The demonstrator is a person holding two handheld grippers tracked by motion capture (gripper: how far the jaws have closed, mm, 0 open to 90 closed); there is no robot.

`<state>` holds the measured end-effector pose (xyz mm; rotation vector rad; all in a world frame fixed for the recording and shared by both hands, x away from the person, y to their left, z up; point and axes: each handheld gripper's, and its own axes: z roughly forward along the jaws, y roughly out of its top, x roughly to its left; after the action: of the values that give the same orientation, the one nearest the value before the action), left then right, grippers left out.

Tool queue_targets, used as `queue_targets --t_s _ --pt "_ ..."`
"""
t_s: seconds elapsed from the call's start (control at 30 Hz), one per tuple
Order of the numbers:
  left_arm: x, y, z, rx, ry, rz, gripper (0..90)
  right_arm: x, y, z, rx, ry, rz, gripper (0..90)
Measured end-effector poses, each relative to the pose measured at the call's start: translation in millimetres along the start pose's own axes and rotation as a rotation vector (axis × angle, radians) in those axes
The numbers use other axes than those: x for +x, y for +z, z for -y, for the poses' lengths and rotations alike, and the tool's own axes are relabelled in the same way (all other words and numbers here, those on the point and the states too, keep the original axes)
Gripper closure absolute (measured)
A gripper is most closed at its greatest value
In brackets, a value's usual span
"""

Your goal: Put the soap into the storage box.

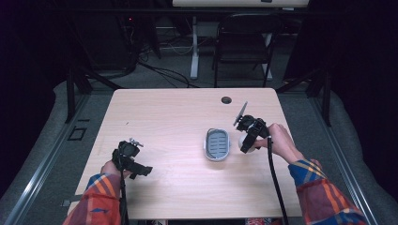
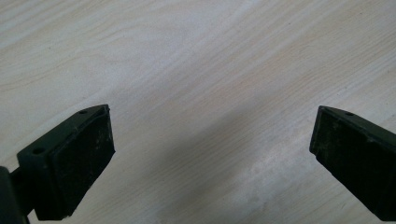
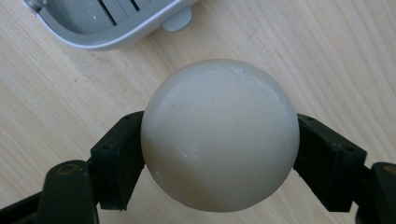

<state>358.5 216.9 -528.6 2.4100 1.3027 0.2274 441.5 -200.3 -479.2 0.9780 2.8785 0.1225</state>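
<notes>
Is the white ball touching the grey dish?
Apart. The right gripper view shows bare table between the ball and the dish. The right hand-held gripper clamps the ball from both sides.

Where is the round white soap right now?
The soap sits clamped in the right gripper, just right of the grey soap dish in the high view.

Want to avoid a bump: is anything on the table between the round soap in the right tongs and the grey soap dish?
Nothing visible. The soap, clamped in the right tongs, sits just beside the grey soap dish, with bare table between.
</notes>
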Motion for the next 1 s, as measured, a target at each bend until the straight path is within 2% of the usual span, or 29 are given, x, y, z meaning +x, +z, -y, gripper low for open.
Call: queue_targets --t_s 0.27,0.37,0.4,0.43,0.73,1.0 --pt "0.0 -0.1 0.2 -0.001 0.002 -0.001 0.0 0.9 -3.0 -8.8 -0.013 0.001 -0.004 22.7" --pt "-0.2 -0.2 0.3 0.000 0.002 -0.001 0.0 1.3 -4.7 -12.4 -0.011 -0.014 -0.003 22.7" --pt "-0.1 -0.2 0.3 0.000 0.001 -0.001 0.0 2.3 -4.7 -13.3 -0.018 -0.004 -0.010 22.7" --pt "0.0 0.0 0.3 0.000 0.001 -0.001 0.0 2.1 -5.6 -14.8 -0.011 -0.016 -0.007 22.7" --pt "-0.2 0.8 0.4 0.005 0.001 0.001 0.0 4.4 -9.6 -23.6 -0.025 -0.018 -0.008 22.7" --pt "-0.2 0.2 0.6 0.006 0.002 0.001 0.0 8.2 -16.3 -36.0 -0.034 -0.041 -0.011 22.7"
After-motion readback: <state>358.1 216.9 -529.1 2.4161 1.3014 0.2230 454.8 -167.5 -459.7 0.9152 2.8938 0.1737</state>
